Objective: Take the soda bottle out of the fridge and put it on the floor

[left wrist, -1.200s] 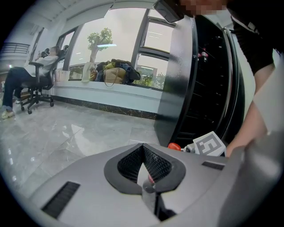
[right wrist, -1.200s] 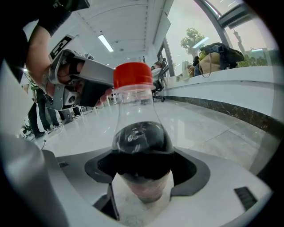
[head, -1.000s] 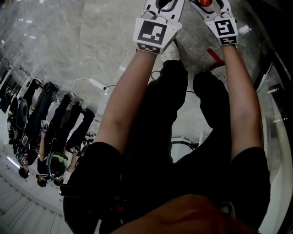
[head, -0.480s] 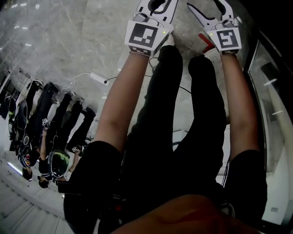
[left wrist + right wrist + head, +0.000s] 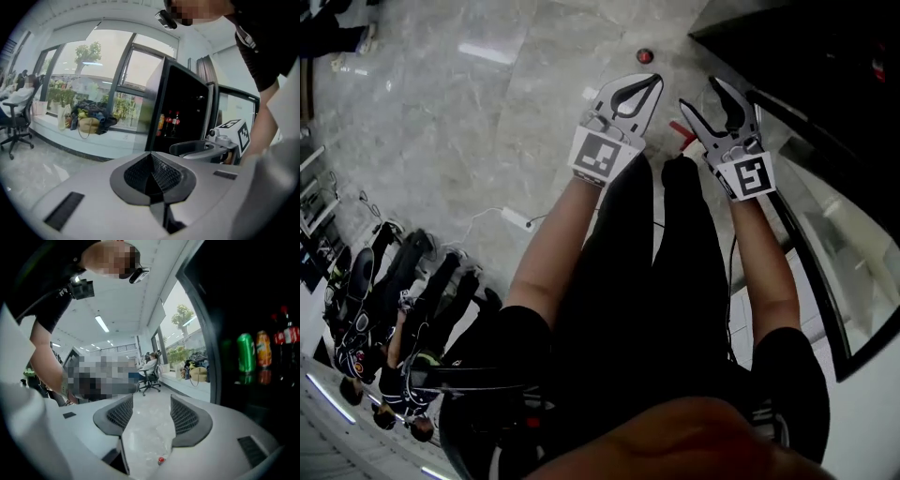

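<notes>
A small dark round thing with a red cap [image 5: 645,56] stands on the marble floor ahead of both grippers; it looks like a bottle seen from above. The right gripper view shows it as a red dot [image 5: 161,460] far beyond the jaws. My right gripper [image 5: 717,98] is open and its jaws are closing, with nothing between them [image 5: 151,404]. My left gripper [image 5: 628,94] is shut and empty, its pads meeting [image 5: 151,161]. Red-labelled bottles [image 5: 172,121] stand inside the black fridge [image 5: 183,103], also seen as a cola bottle [image 5: 287,336].
The fridge [image 5: 825,56] stands open at the upper right, its glass door [image 5: 825,281] along my right side. A green can [image 5: 245,352] and an orange can [image 5: 263,348] sit inside. A white power strip [image 5: 517,218] and cable lie on the floor at the left. People sit further left.
Both grippers have risen away from the floor and now sit lower in the head view. The red-capped thing once at the right jaws stays behind. The fridge has come into view.
</notes>
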Tool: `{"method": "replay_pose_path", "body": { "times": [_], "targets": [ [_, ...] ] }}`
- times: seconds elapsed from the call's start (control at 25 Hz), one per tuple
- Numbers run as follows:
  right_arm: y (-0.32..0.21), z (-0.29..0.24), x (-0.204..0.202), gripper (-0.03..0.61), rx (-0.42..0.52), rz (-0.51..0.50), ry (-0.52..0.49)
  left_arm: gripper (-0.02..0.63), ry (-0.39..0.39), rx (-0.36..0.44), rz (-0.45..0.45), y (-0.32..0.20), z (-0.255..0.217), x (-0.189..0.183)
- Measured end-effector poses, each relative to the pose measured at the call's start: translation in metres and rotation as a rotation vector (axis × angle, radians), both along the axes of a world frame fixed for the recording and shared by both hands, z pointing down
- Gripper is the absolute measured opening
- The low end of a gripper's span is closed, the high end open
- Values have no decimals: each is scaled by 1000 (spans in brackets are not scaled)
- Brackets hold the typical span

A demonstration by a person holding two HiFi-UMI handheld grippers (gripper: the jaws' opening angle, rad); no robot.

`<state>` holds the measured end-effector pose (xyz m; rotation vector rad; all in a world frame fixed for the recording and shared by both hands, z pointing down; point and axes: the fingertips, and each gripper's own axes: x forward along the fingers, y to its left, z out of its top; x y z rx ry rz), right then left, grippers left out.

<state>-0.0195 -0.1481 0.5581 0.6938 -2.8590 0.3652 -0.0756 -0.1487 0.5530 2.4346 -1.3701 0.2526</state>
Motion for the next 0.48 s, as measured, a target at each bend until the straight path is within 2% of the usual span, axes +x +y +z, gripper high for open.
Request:
{"method": "replay_pose_path", "body": {
  "times": [0.12,0.24,0.36,0.48],
  "targets": [
    [4,-70,33,171,24,78,3,-5,42,34,86,-1,-65,30],
    [18,-137,56,24,39,120,-10,-5,55,56,138,4,-128,53],
    [44,-191,83,12,47,123,15,-5,97,55,205,23,-179,86],
    [68,-245,103,12,50,151,33,-5,102,69,308,50,-232,113]
  ]
}}
